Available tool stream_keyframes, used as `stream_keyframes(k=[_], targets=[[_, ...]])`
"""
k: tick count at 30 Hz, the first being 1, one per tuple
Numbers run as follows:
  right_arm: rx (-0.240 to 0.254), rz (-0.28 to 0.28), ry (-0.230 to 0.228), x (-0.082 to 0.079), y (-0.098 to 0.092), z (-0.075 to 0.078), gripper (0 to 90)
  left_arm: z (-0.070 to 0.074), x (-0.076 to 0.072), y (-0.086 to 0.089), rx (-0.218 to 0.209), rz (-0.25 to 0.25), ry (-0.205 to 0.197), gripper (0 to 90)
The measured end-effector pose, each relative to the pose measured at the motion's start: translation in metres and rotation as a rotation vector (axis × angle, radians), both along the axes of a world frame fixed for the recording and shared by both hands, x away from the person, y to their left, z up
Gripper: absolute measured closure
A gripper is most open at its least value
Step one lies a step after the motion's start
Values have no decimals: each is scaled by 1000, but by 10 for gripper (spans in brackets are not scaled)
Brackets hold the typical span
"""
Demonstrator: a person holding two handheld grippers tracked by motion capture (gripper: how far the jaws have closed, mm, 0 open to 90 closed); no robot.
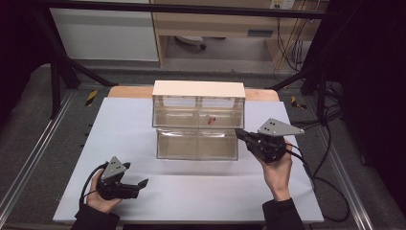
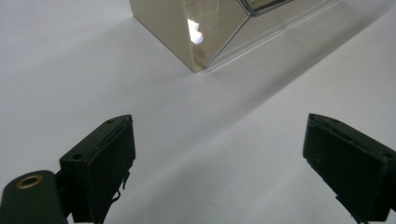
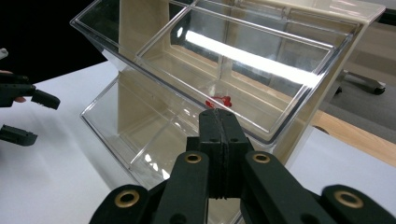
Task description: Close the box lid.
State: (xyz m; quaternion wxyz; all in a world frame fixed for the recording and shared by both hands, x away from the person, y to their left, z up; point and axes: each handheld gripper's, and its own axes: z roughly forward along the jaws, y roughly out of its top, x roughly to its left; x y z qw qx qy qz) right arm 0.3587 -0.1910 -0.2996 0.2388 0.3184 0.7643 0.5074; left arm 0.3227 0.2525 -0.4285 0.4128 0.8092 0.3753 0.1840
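Left gripper near front edge of white table, jaws wide apart, holding nothing, bare room around. Right gripper squeezed tight, empty, touching clear drawer box at right corner. Small red thing inside upper drawer. Grey floor beyond.

Black left gripper and right gripper, grey triangular top plates, brass-ringed screw holes, black trailing cables, dark sleeves

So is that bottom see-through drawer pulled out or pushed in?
Pulled out. In the high view the lower clear drawer juts forward of the cabinet toward the person, while the upper drawers sit flush under the top.
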Motion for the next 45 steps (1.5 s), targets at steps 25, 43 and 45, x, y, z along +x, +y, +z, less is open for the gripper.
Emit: stream_keyframes(k=[25,43,45], targets=[[7,-33,120,-10,-45,-44,476,-3,2,2,10,1,9,89],[7,-48,212,-15,-75,-100,94,-7,3,2,22,-3,28,76],[6,-46,224,-16,-77,-106,73,-8,3,2,23,-3,32,75]])
